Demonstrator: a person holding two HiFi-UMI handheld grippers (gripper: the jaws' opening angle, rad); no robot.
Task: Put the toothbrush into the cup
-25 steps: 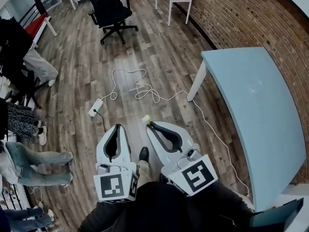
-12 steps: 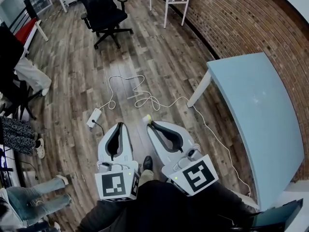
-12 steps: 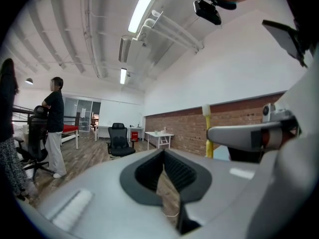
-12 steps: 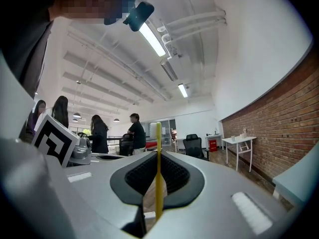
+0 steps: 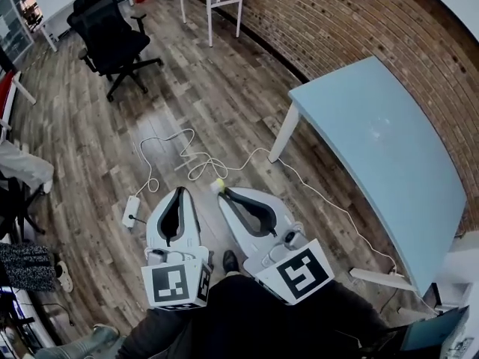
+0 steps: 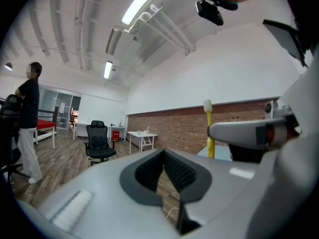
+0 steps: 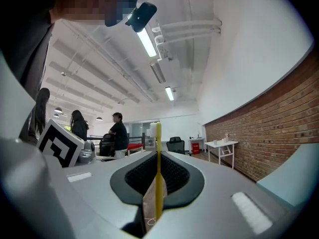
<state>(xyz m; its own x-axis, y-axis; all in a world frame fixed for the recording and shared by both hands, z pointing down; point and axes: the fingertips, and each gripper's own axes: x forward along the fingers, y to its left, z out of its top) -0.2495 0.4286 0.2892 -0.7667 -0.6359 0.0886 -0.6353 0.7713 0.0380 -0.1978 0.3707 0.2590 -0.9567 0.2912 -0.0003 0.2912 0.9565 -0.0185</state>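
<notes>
Over the wooden floor (image 5: 224, 81), just off the blue table (image 5: 374, 140) corner: toothbrush (image 7: 158, 173) pinched upright in right gripper (image 5: 221, 194), left gripper (image 5: 179, 193) closed, empty. No cup visible, perhaps out of frame; drop-in yet to come.

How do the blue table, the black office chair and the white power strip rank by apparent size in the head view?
blue table
black office chair
white power strip
The chair is farther away, so it may look too small.
</notes>
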